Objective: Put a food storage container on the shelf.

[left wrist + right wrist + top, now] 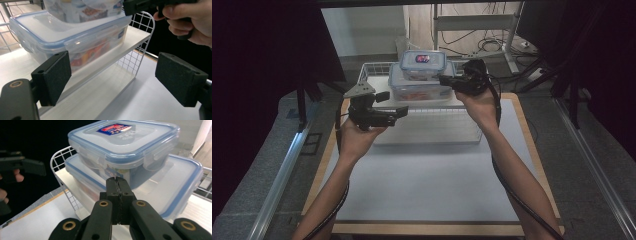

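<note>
Here, at the left of the high view, the left hand-held gripper (399,111) held in the person's left hand (357,135), above the pale white tabletop (427,185) with its wooden edge, just beside the left end of the white wire rack (377,70). Jaws wide apart, nothing between them, as seen in the left gripper view, where the black foam pads (53,75) frame the rack's white shelf and its wire-grid end panel. Grey three-cornered plate on top of this hand-held gripper, cable trailing back along the forearm.

On the upper shelf of the rack, toward the middle, a large clear rectangular plastic container with a blue-rimmed snap lid (419,86), coloured contents visible through its wall but too blurred to tell. Stacked directly on its lid, a smaller clear square plastic container with a blue-rimmed lid and a red-and-blue label (423,64).

To the right, the right hand-held gripper (446,81) in the right hand (482,102), raised at the containers' right side. Jaws pressed together with nothing between them in the right gripper view, tips just in front of the smaller container (125,142) and over the larger lid (172,180); contact impossible to tell.
</note>
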`<state>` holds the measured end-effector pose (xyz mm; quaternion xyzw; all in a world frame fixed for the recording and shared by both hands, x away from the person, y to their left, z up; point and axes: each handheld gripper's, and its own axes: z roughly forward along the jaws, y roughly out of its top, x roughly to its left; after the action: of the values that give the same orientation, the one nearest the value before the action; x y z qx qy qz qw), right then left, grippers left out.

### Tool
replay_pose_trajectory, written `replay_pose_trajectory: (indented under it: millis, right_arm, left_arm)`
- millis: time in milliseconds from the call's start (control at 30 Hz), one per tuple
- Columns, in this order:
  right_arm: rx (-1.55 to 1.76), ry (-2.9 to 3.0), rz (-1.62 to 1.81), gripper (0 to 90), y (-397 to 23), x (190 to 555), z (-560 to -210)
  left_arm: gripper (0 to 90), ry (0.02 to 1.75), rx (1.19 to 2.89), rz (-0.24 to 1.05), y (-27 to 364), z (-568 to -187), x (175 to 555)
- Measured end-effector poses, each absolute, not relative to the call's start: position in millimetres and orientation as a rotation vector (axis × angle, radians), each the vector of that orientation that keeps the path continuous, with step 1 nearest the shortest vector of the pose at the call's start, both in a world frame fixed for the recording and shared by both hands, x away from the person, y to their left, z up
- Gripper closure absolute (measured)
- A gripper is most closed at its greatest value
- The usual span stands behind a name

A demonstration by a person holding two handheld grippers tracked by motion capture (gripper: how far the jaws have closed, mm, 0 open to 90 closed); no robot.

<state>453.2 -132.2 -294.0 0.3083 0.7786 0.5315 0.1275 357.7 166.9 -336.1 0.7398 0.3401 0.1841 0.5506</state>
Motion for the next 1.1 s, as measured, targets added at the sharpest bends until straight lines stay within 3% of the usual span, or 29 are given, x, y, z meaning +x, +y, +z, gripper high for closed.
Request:
replay_pose_trajectory:
  millis: [500, 1100]
  right_arm:
    - [0.899, 2.265, 1.573, 86.7, -135.1, 446.8, -300.0]
    - [0.834, 2.302, 1.567, 64.9, -145.0, 426.8, -327.0]
  left_arm:
    - [9.8, 0.776, 1.803, 0.466, 160.5, -355.7, 345.9]
    - [7.2, 0.807, 1.827, 0.436, 171.0, -381.0, 332.8]
